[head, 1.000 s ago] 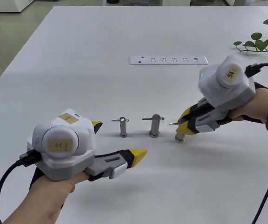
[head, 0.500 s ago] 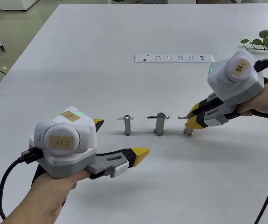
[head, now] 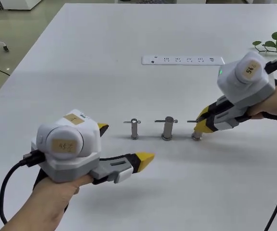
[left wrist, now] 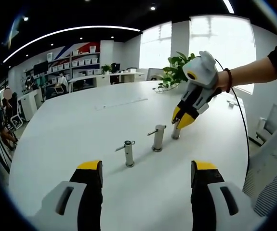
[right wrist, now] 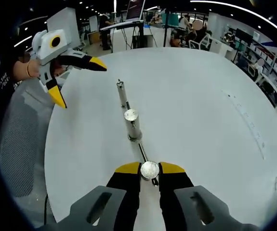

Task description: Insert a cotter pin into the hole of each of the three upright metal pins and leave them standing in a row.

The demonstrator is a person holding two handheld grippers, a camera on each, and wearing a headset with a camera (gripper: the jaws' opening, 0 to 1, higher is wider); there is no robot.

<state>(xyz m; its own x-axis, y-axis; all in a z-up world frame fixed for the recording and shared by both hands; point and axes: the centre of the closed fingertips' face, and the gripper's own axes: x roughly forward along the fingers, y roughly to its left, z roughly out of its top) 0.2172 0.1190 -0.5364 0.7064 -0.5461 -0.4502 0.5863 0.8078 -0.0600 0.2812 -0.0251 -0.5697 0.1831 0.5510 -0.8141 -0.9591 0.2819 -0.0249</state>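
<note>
1. Right gripper (right wrist: pixel 150 167): we read the jaws as closed to a narrow gap, with the yellow tips pressed on either side of the round head of the right pin (head: pixel 196 136). The right hand (head: pixel 275 103) held it, coming in from the right, with a bead bracelet (left wrist: pixel 226 80) at the wrist.
2. The right pin stood upright with its base on the white table (head: pixel 80 72). The right cotter pin (head: pixel 191 121) stuck out of it sideways to the left, toward the middle pin (head: pixel 167 129).
3. We couldn't tell how far through that cotter pin sat, because the jaws hid the top of the pin in the head view.
4. Left gripper (head: pixel 125 142): the jaws were wide open with nothing between them. The left hand (head: pixel 51 202) held it low at the near left, tips aimed toward the row and well apart from it.
5. The middle pin was upright and thicker than the left pin (head: pixel 134 130). The middle cotter pin (head: pixel 160 121) went through near its top, with ends out on both sides.
6. The left pin was also upright, with the left cotter pin (head: pixel 130 121) across its top.
7. We saw all three pins in one straight left-to-right row, none touching another.
8. Farther out, a white power strip (head: pixel 183 60) lay flat beyond the row. A green plant (head: pixel 273 44) sat at the far right edge.
</note>
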